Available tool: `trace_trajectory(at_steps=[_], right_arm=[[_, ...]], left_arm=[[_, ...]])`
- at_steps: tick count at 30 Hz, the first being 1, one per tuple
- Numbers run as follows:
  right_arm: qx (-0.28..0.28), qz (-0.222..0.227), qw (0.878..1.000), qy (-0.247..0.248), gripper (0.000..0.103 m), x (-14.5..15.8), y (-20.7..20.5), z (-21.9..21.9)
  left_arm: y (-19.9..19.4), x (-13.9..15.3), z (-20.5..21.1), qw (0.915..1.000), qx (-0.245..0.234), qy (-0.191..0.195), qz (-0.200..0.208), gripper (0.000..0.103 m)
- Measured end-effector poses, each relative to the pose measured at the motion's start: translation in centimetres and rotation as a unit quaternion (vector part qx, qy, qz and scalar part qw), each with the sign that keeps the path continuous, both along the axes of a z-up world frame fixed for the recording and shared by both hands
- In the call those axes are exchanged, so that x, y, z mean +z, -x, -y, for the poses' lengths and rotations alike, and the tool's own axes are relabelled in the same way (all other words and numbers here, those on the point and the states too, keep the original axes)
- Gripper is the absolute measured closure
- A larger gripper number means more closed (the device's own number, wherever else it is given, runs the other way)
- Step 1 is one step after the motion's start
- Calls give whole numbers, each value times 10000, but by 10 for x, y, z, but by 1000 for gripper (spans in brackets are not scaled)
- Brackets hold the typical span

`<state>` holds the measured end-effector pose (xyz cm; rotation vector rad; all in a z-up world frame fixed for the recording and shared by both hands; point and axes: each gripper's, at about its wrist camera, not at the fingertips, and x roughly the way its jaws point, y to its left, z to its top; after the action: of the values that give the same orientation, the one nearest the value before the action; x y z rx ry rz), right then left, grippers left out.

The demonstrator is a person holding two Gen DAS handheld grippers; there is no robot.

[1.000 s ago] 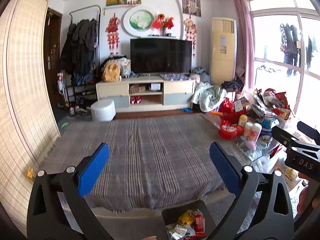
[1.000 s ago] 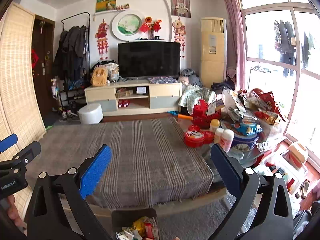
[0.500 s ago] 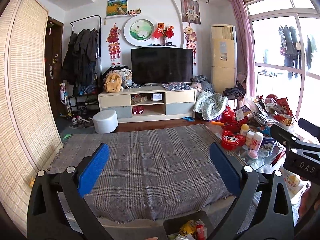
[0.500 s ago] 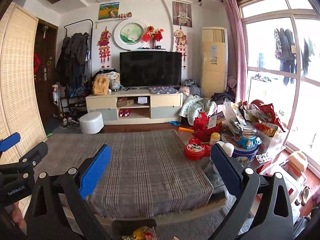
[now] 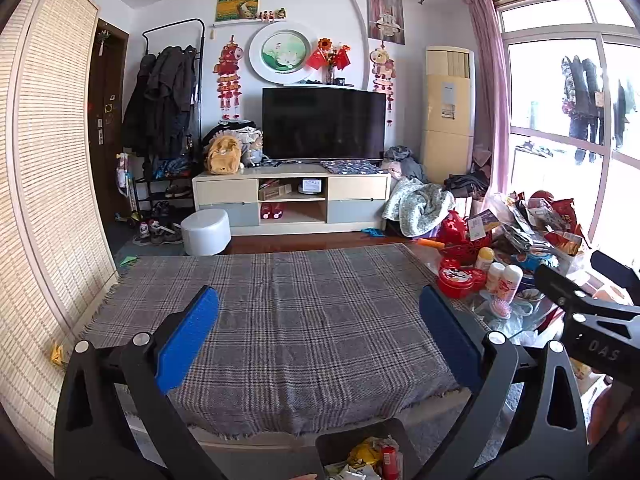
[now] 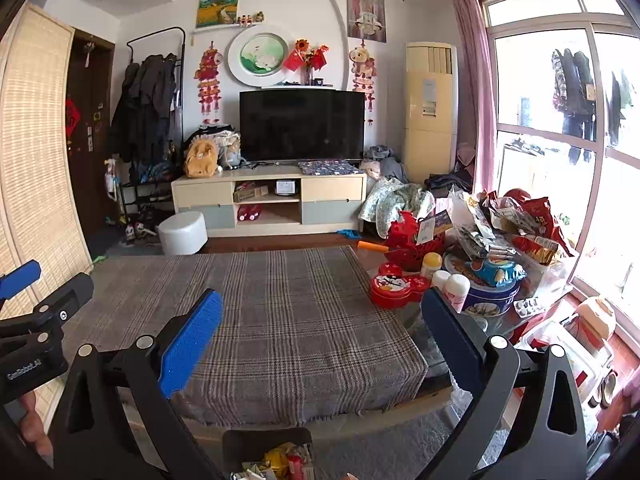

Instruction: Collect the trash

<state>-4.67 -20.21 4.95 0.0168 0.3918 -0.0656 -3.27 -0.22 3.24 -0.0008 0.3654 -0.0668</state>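
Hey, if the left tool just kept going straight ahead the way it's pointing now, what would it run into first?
Most likely the plaid cloth over the table, which fills the space between the open fingers of the left tool. If it is held high enough to pass above that, the TV stand comes next; depth is hard to judge here.

Grey plaid cloth (image 5: 304, 320) at centre; blue pads (image 5: 188, 338) at 8 and 4 o'clock; red tin (image 6: 394, 284) at 3; white stool (image 5: 206, 232) at 10; pink curtain (image 5: 490, 92) at 2.
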Motion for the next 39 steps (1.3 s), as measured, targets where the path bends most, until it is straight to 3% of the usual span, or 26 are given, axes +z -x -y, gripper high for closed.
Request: trace_trajectory(at_steps=[39], right_arm=[[88, -49, 9999, -109, 3, -2, -1, 0]], left_arm=[[3, 0, 0, 9999, -100, -26, -11, 8]])
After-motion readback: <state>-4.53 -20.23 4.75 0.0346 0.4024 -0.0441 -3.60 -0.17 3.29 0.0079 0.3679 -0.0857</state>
